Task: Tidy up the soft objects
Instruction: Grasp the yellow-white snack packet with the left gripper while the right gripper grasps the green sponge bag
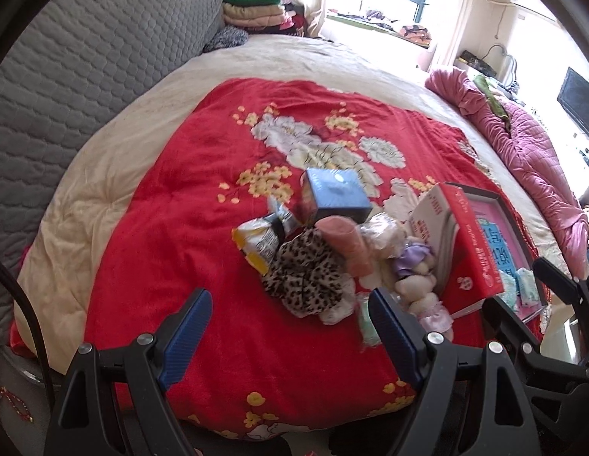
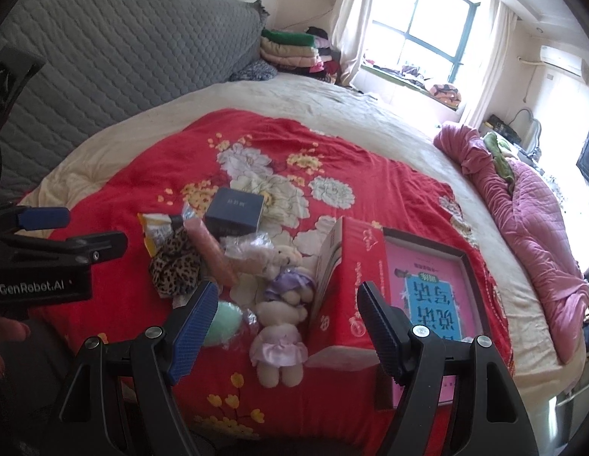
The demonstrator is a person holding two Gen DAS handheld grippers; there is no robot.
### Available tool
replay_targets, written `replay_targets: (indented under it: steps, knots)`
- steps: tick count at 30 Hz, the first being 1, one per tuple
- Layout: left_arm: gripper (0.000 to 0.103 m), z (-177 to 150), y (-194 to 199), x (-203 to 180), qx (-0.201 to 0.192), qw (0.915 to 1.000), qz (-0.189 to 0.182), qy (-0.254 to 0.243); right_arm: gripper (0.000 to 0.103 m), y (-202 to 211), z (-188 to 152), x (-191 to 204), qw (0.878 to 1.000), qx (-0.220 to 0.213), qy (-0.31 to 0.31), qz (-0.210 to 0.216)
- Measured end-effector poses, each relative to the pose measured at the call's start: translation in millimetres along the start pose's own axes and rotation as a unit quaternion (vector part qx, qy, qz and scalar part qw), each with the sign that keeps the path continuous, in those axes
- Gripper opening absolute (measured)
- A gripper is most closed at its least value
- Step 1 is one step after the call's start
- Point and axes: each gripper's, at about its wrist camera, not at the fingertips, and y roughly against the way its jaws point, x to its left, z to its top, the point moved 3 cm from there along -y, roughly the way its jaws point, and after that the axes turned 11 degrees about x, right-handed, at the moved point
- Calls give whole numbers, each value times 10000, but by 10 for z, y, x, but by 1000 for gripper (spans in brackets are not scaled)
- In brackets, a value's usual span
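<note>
Red plush covers the middle of the bed: a flowered blanket [image 2: 115, 205] spread over a cream quilt [image 2: 370, 114], and our soft things lie heaped near its right edge. We see a leopard-print cloth [image 2: 174, 266] beside a rolled pink towel [image 2: 214, 250], with a mint-green pad [image 2: 224, 321] just in front of them. A small bear in a lilac dress [image 2: 281, 345] lies on its back touching the red box lid [image 2: 340, 285], and a second bear [image 2: 284, 266] sits just behind it. A dark blue box [image 2: 235, 212] and a yellow snack packet [image 2: 157, 230] rest behind the pile. The open red box [image 2: 471, 281] holds a pink printed sheet. Our left gripper [image 1: 290, 323] hangs wide open over the blanket, holding nothing. Our right gripper [image 2: 284, 319] is likewise spread wide and empty, its blue pads either side of the bears.
</note>
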Motion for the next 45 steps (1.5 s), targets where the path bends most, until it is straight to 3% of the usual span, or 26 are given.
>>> replay_targets:
  steps: [6,14,19,28,30,33,35,40,43,45]
  knots:
    - [84,-13,-284,344,292,9991,91,293,77,-189,-102,24,9996,187,-25,209]
    - [84,50,-704,777,632,9948,51,799,77,-593,-178,345,9960,560,258,640]
    - [84,237,-910,779,656,9948,26,776,77,-827,-196,506,9928,764,339,856]
    - [83,716,-1399,660,790,9955,-147,509,77,-1092,-190,650,9902,938,582,856]
    - [80,765,-1495,646,870,9946,-280,495,77,-1127,-186,649,9899,950,594,867]
    - [65,789,-1575,606,916,9929,-569,507,77,-1196,-177,666,9894,992,654,836]
    - [47,806,-1584,542,879,9930,-667,412,77,-1242,-171,666,9892,1015,664,826]
    - [38,839,-1620,437,890,9912,-932,291,73,-1349,-162,705,9883,1116,707,764]
    - [33,849,-1650,460,888,9870,-1270,427,57,-1426,-165,745,9874,1176,840,641]
    - [32,848,-1648,463,849,9867,-1316,441,54,-1445,-166,743,9876,1163,832,654]
